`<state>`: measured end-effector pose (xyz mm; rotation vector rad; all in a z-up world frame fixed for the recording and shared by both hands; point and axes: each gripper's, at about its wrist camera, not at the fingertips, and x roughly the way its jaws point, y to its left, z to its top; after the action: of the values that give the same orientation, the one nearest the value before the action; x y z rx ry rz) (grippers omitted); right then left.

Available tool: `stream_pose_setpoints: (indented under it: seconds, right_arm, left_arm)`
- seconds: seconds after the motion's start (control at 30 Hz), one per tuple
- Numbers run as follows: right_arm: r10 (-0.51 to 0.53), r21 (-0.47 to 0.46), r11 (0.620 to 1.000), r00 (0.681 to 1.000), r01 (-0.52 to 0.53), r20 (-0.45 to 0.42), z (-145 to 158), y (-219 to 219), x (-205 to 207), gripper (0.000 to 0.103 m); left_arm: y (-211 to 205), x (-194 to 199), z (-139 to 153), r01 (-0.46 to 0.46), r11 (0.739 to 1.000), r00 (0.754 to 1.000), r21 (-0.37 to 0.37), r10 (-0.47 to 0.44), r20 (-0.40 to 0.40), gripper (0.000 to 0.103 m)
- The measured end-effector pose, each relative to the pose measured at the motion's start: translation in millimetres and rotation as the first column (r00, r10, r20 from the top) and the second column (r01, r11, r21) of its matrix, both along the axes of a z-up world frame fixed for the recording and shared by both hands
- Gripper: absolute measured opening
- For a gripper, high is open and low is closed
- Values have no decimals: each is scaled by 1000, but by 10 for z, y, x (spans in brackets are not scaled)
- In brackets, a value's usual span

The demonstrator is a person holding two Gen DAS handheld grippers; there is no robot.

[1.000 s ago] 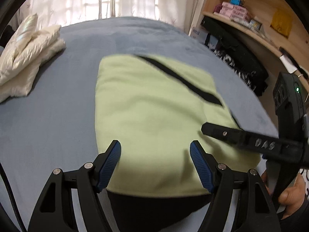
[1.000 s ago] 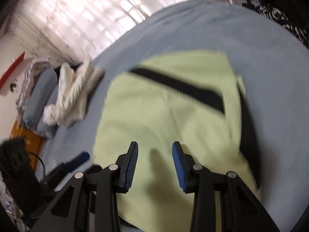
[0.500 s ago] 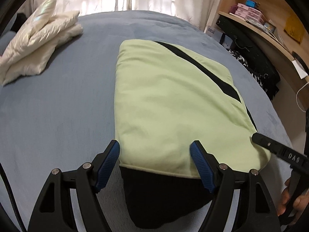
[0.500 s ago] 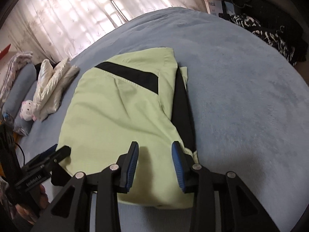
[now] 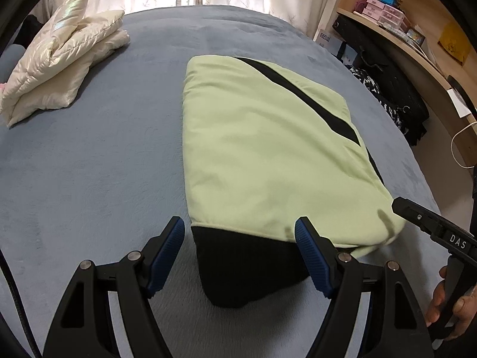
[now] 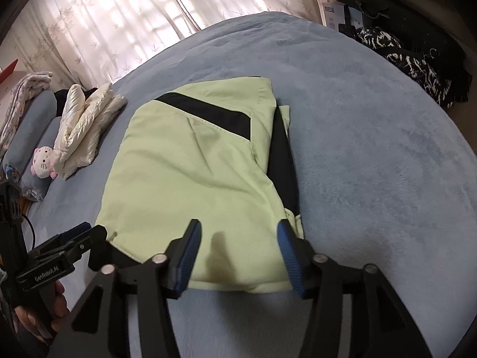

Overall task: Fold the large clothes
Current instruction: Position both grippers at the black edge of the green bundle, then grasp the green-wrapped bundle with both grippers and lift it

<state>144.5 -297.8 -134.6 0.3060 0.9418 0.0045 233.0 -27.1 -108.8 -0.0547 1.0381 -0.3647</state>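
The pale green garment [image 5: 268,155] is lying folded into a neat rectangle in the middle of the blue bed [image 5: 89,164], with a black diagonal band crossing its far part and a black section sticking out from under its near edge. Another black strip is showing along its right side in the right wrist view [image 6: 283,155].

The left tongs [image 5: 240,247] are hovering over the near edge, standing wide apart with nothing pressed between the pads; the black section is lying below the gap. The right tongs [image 6: 237,249] are opening above the garment's near right corner, the cloth lying under them but not pinched.

A person's hand [image 5: 453,310] is gripping the right tool's handle at the edge of the left wrist view.

Further off, a folded cream padded jacket [image 5: 59,65] is resting on the bed well apart from the green garment, with a small pink-and-white plush toy [image 6: 44,162] beside it. Curtains [image 6: 119,29] are glowing behind, and wooden shelves [image 5: 402,24] are standing to the right.
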Motion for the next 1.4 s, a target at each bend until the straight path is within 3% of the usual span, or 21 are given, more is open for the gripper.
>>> stream_pose_setpoints:
  seconds: [0.2,0.33,0.67,0.83,1.13,1.2,1.3,1.37,1.4]
  right_arm:
    - [47,-42,998,999,-48,-27,102,-71,32,63]
    - [59,5,998,996,-59,-59,48,-218,205,70]
    - [113,212,974,981,-78,-156,-455,-502,839,70]
    - [173,361,925,978,-120,-117,-645,-559,1032,72]
    - [239,446,872,971,-200,-31,-740,-464,1349,72]
    - [241,449,870,970,-205,-23,-748,-446,1368,69]
    - [233,423,884,972,-199,-30,-770,-409,1378,46]
    - [226,435,879,974,-195,-20,-772,-441,1330,25]
    - [223,428,883,975,-195,-15,-754,-433,1317,22]
  left_arm:
    - [73,61,81,47,999,999,-20,-47,-20,75]
    - [133,279,37,61,995,996,-85,-66,-62,75]
    - [132,904,-401,49,981,980,-188,-83,-179,79]
    - [154,1083,-575,39,958,970,-282,-104,-218,82]
    - [-147,1248,-656,130,963,967,-238,-177,-185,101]
    - [-185,1285,-672,136,962,965,-239,-183,-187,102]
    - [-167,1306,-664,121,961,969,-249,-169,-180,100]
    - [-142,1267,-644,111,966,975,-233,-151,-165,86]
    - [-145,1233,-597,100,970,981,-223,-134,-143,81]
